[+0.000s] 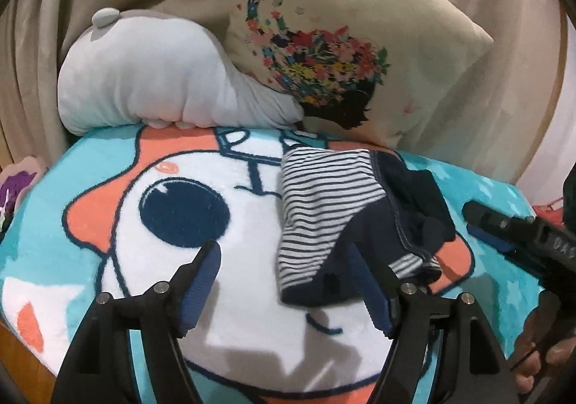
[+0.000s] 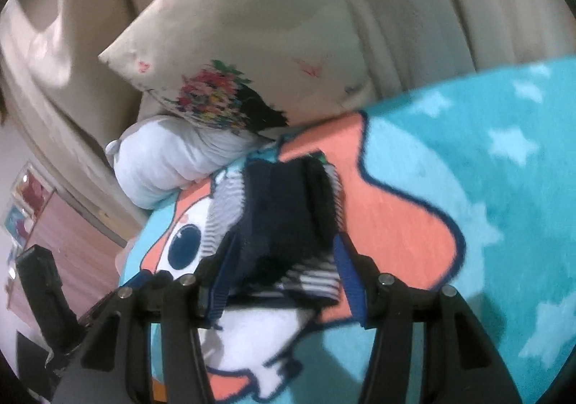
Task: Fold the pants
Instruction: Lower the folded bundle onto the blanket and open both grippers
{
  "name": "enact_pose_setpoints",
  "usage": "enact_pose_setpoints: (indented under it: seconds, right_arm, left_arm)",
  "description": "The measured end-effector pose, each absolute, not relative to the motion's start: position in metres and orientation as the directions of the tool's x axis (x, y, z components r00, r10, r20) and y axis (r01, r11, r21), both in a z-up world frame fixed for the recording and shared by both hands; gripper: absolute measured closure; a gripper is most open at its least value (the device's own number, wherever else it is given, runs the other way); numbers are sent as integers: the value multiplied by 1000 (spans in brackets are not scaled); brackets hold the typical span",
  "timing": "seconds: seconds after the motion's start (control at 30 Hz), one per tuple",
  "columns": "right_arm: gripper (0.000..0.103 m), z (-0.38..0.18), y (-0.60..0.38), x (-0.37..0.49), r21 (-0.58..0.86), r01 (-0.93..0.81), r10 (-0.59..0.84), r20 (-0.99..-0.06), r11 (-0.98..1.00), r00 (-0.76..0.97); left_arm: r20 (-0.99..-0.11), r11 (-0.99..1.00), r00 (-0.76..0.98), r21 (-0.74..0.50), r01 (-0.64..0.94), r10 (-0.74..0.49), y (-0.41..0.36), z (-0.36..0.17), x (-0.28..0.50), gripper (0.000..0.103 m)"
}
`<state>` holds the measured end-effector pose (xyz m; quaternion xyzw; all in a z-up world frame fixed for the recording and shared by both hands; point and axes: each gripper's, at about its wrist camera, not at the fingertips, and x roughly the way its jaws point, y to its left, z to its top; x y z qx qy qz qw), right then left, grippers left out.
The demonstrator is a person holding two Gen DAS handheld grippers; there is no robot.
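Observation:
Small pants point(image 1: 324, 195), white-and-navy striped on one side and plain navy on the other, lie bunched on a cartoon blanket point(image 1: 108, 166). My left gripper point(image 1: 284, 256) is open wide just above the blanket. Its right finger sits at the pants' near corner and its left finger is over bare blanket. In the right wrist view the pants point(image 2: 280, 209) lie between and just beyond the tips of my right gripper point(image 2: 286, 249). That gripper is open, and the blurred picture shows no pad pressing the cloth. One of its fingers point(image 1: 496, 227) shows beside the pants' right edge.
A beige floral pillow point(image 1: 360, 26) and a white plush cushion point(image 1: 144, 80) lean at the blanket's far edge, against beige drapes point(image 1: 504, 8). A hand point(image 1: 540, 361) holds the right tool at the lower right. The blanket point(image 2: 486, 188) is turquoise with stars on the right.

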<state>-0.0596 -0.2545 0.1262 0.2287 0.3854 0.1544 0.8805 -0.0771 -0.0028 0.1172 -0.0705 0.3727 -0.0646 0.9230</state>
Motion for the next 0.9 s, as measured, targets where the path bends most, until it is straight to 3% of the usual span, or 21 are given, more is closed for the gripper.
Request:
enact_pose_setpoints:
  seconds: [0.23,0.37,0.47,0.63,0.73,0.83,0.9]
  right_arm:
    - [49,128,-220,11,545,-193,547,-619,816,563]
    - [52,82,-221,63,622,-53,570,-676,781,467]
    - [52,79,-229,64,665,-28,594,-645,746,481]
    - [51,107,-228,25,597,-104,551,-641,795,534]
    - [48,112,-224,-9,493,-117,464,-676,862,572]
    - [34,93,-225,-18,406,-72,371,-730,911,575]
    - [34,79,-239,-15,462,-23,402,-744,887,534]
  left_arm:
    - [-722,972,665,-232,28,-191,7,104,-67,26]
    - [-719,975,669,-219,36,-186,5,105,-73,26]
    - [-713,979,678,-201,44,-177,4,108,-76,26]
    - [-712,980,681,-193,45,-172,3,109,-77,26]
    - [-703,982,693,-183,40,-160,3,111,-80,26]
    - [-694,982,702,-186,42,-162,2,114,-84,26]
    - [-682,984,716,-175,43,-153,1,117,-89,26]
